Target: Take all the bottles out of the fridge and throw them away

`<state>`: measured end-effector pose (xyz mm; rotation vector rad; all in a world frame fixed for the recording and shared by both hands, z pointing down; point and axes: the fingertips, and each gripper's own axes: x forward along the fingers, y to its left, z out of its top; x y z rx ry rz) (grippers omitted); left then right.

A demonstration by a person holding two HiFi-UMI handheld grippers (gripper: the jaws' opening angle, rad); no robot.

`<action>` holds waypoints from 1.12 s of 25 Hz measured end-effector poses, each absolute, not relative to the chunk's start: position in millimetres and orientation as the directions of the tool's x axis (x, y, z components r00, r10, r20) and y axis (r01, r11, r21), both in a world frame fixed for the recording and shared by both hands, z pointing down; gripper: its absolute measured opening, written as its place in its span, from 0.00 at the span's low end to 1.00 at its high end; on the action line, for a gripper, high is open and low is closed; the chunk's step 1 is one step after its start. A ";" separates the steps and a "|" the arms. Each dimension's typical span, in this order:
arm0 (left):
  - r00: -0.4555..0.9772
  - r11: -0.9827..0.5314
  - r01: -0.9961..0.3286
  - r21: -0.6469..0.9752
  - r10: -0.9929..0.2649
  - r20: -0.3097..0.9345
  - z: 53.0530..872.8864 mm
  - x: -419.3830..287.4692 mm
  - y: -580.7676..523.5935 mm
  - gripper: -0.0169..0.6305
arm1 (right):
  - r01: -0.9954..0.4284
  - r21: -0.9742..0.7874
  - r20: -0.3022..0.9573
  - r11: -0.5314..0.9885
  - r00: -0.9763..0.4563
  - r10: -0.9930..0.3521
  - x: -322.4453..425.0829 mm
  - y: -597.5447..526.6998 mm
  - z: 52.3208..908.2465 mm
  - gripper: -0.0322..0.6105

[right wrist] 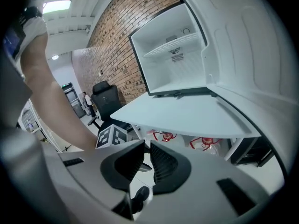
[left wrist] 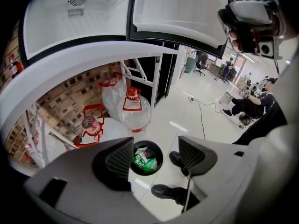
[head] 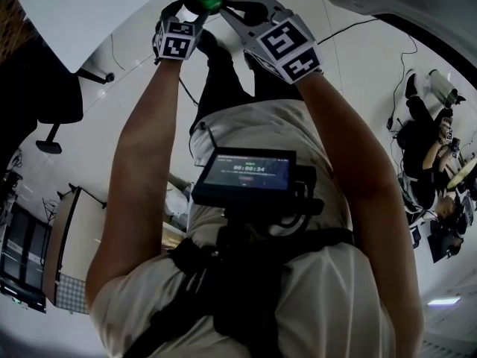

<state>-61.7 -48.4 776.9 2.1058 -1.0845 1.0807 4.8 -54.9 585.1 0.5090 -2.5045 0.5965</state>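
Well above the bin (left wrist: 158,148), left gripper (left wrist: 156,154) wide open; right gripper (right wrist: 147,153) just ajar alongside, both empty, table edge (right wrist: 196,133) ahead.

Cannot identify green litter (left wrist: 142,161) in bin (left wrist: 161,155) beneath left gripper's (left wrist: 155,149) jaws: too small. See only part of shoe (left wrist: 175,158) behind one jaw. See little of red-handled jugs (right wrist: 205,143) beyond right gripper (right wrist: 147,149); hidden by table (right wrist: 187,115). In head view, find same bin cut by top edge.
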 end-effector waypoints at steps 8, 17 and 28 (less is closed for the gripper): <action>0.390 -0.540 -0.834 0.113 -0.432 0.813 764.7 -49.4 -35.8 0.51 | -0.442 -0.288 0.540 0.850 -0.808 -0.237 2.4 -58.6 587.1 0.12; 0.416 -0.536 -0.841 0.076 -0.550 0.724 720.8 -35.3 -45.0 0.04 | -0.443 -0.256 0.510 0.859 -0.817 -0.269 17.2 -69.7 586.3 0.12; 0.406 -0.438 -0.895 0.078 -0.732 0.547 603.2 -69.1 -59.6 0.04 | -0.399 -0.219 0.388 0.890 -0.873 -0.296 -6.3 -85.1 530.2 0.12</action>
